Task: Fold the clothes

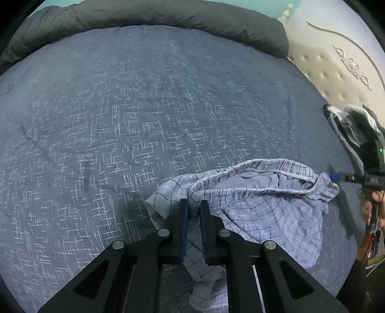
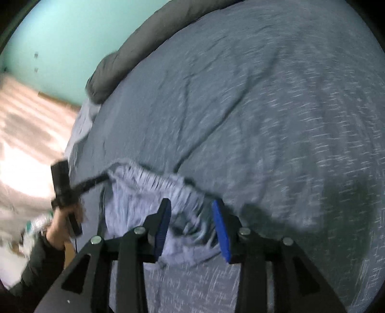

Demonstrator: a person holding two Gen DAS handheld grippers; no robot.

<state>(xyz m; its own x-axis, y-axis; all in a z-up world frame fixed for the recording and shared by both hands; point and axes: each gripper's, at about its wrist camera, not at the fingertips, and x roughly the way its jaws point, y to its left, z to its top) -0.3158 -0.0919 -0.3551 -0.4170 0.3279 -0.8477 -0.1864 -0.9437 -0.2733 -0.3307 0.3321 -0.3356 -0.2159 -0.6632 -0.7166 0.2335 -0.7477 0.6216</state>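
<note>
No brand, label or legible writing shows on any item in either view.

Your work surface is a bed under a blue-grey woven bedspread (image 1: 120, 125), with a dark grey duvet (image 1: 168, 16) rolled along its far edge and a cream tufted headboard (image 1: 336, 72) to the right. A heap of dark and white clothes (image 1: 353, 125) lies near the headboard, apart from the work. Nothing obstructs either tool.

The task item, a pair of blue checked shorts (image 1: 264, 211) with an elastic drawstring waistband, lies crumpled on the bedspread at the near edge.

Your left gripper (image 1: 193, 204) is nearly closed, its blue-padded fingers pinching the waistband at the left end. Your right gripper (image 2: 192, 209) stands apart over the waistband (this view is motion-blurred), with fabric between the fingers; in the left wrist view its tips meet the waistband's right end. Your left hand (image 2: 60, 231), in a dark sleeve, grasps its handle.
</note>
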